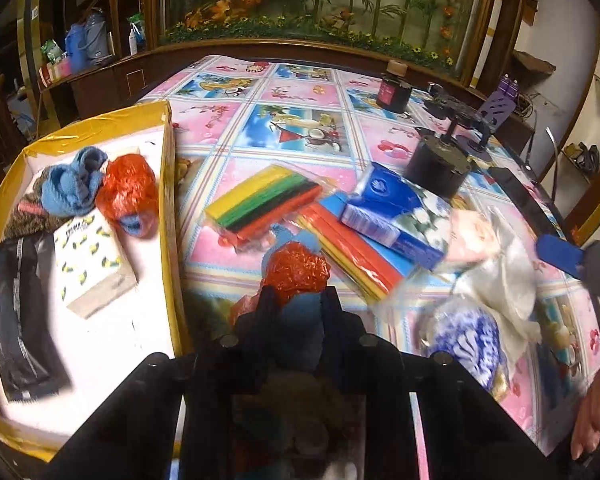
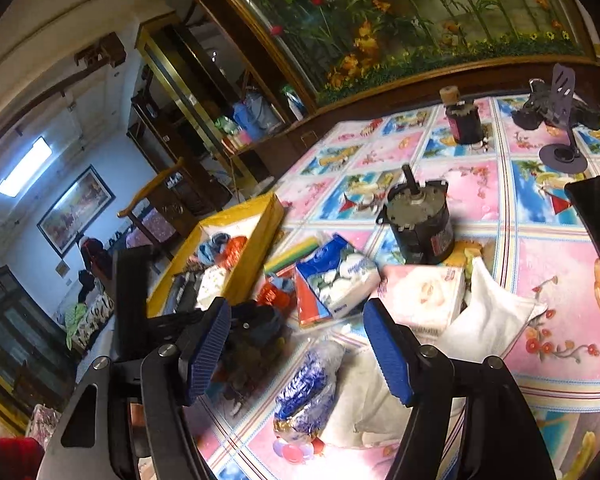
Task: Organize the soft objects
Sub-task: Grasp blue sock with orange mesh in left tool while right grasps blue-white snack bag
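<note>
Two red crinkled plastic-wrapped blue bundles: one in tray at left [image 1: 128, 196], one at frame centre [image 1: 298, 268]. Two packs of coloured strips, centre [image 1: 262, 204] and just right of it [image 1: 352, 244]. One yellow-rimmed tray, left [image 1: 170, 168]. One blue tissue pack, right of centre [image 1: 392, 208]. One black cylindrical motor, upper right [image 1: 436, 164].

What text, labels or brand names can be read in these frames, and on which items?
None reads clearly.
White lemon-print tissue pack in the yellow box: dark logo, blurred.
Blue flower-print tissue pack: blue wording, too small.
Pink tissue pack: red mark, blurred.
Dark jar: pink label, unreadable.
</note>
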`<action>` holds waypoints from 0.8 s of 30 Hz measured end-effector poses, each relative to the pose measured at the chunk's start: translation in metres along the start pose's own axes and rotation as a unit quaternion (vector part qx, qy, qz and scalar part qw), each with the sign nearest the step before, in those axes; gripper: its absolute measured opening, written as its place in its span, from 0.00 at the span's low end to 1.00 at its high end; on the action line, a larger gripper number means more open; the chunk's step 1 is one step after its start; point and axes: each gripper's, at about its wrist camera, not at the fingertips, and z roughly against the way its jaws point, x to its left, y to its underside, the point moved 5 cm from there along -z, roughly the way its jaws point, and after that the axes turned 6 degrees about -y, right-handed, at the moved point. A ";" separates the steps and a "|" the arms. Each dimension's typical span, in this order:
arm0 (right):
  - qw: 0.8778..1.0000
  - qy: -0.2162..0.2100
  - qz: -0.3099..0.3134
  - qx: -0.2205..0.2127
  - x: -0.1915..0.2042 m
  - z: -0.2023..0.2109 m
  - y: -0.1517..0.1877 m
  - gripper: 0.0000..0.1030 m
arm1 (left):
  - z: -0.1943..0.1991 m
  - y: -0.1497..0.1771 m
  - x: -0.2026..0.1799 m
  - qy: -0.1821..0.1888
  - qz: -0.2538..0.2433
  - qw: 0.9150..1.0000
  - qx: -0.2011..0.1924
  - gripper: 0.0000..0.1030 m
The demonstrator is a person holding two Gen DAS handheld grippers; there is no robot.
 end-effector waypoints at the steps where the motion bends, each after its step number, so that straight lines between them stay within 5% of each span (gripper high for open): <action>1: 1.000 0.002 0.008 0.010 0.003 -0.003 0.003 0.71 | 0.004 0.005 -0.002 0.001 -0.003 1.000 -0.001 0.22; 8: 0.992 0.052 0.051 0.106 0.009 -0.040 0.033 0.71 | 0.023 0.026 -0.008 0.004 -0.014 1.000 -0.009 0.23; 13: 0.986 0.068 0.069 0.135 0.007 -0.055 0.047 0.65 | 0.022 0.024 -0.009 0.006 -0.019 1.000 -0.015 0.32; 16: 0.983 0.080 0.080 0.148 0.007 -0.062 0.053 0.47 | 0.020 0.020 -0.012 0.004 -0.019 1.000 -0.018 0.59; 18: 0.982 0.082 0.087 0.148 0.009 -0.063 0.054 0.45 | 0.015 0.017 -0.013 0.008 -0.018 1.000 -0.014 0.58; 22: 0.986 0.075 0.081 0.125 0.007 -0.055 0.046 0.43 | 0.013 0.017 -0.017 -0.001 -0.024 1.000 -0.010 0.32; 24: 0.990 0.069 0.075 0.095 0.008 -0.044 0.037 0.43 | 0.015 0.017 -0.016 0.011 -0.017 1.000 -0.016 0.30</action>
